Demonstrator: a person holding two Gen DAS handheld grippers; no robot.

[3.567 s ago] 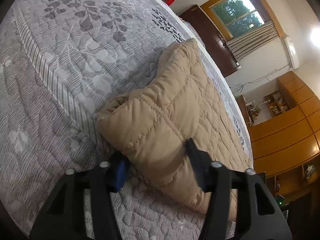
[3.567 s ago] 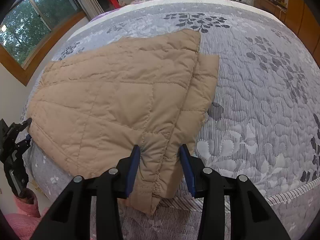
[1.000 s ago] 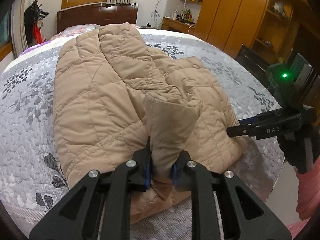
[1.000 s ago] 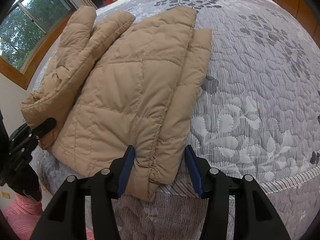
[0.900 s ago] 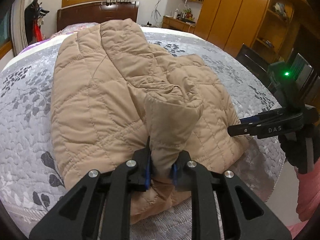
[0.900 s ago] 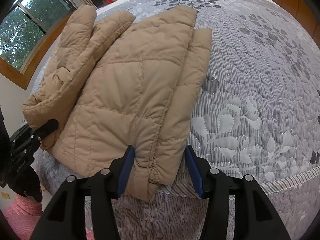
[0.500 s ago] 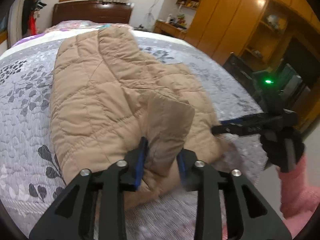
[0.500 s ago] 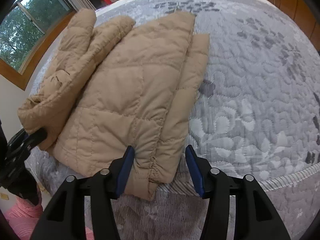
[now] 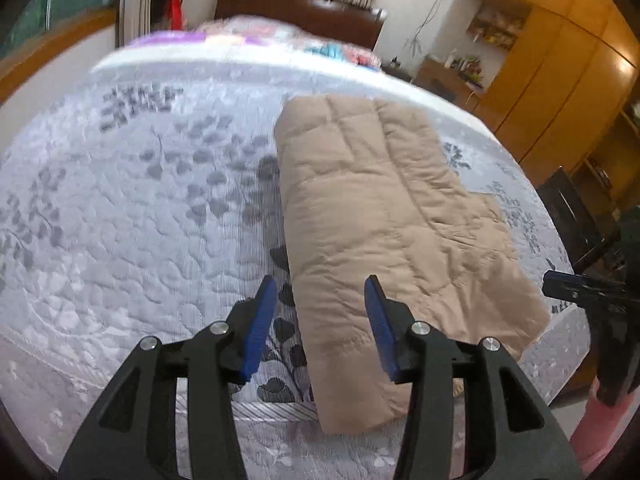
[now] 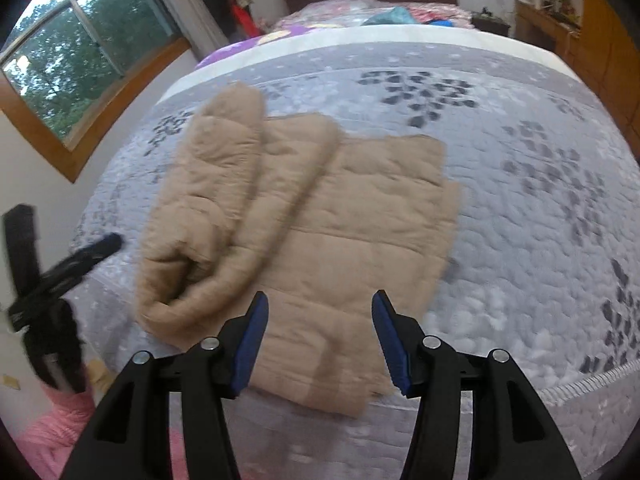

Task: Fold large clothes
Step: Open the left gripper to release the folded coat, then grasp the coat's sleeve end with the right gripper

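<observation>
A tan quilted jacket lies folded lengthwise on the grey floral bedspread, near the bed's front edge. In the right wrist view the jacket shows a rolled fold along its left side. My left gripper is open and empty, raised above the jacket's near left corner. My right gripper is open and empty, raised above the jacket's near edge. The right gripper also shows at the right edge of the left wrist view, and the left gripper at the left of the right wrist view.
A dark wooden headboard and colourful bedding are at the bed's far end. Wooden wardrobes stand to the right, a window to the left. The bed's front edge runs just below the grippers.
My left gripper has let go of the jacket fold, opened and lifted back. My right gripper has opened wider and pulled back. The jacket now lies flat, folded lengthwise.
</observation>
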